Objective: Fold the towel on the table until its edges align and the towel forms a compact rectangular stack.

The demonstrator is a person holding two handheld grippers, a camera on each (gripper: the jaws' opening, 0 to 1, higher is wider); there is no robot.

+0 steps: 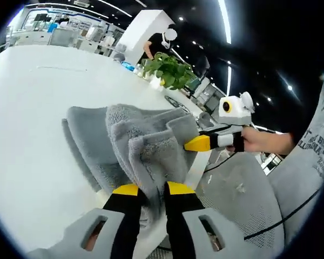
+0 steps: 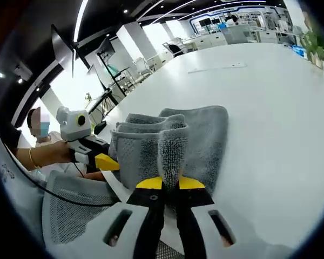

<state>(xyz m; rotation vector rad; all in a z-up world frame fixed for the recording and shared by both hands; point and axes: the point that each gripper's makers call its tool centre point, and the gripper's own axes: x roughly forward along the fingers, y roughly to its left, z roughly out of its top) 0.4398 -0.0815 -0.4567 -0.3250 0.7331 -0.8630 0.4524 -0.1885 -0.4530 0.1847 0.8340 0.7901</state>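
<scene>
A broad, glossy white counter (image 1: 38,108) carries the work and stretches away toward a bright, open office space behind it. On it, close to the near edge where the person stands, lies the grey terry-cloth towel (image 1: 146,143), partly flat on the counter and partly gathered up into thick, rumpled folds. In the right gripper view the same towel (image 2: 205,135) shows a flat layer spread toward the counter's middle, with the raised folds bunched on the near side.

A grey mesh chair back (image 1: 243,199) sits just off the counter's near edge, with a black cable draped across it. Farther along the counter edge stands a leafy green potted plant (image 1: 170,70).

The left tongs (image 1: 147,189), black with yellow tips, are clamped on a lifted fold of the towel, grey pile squeezed between the jaws. The right tongs (image 2: 170,183) are likewise pinched tight on another raised fold at the towel's near edge. In the left gripper view the right tongs (image 1: 197,143) reach in from the right, their yellow tip pressed against the cloth, held by the person's hand (image 1: 254,141). In the right gripper view the left tongs (image 2: 105,162) come in from the left, touching the bunched towel, a hand (image 2: 56,154) behind them.
</scene>
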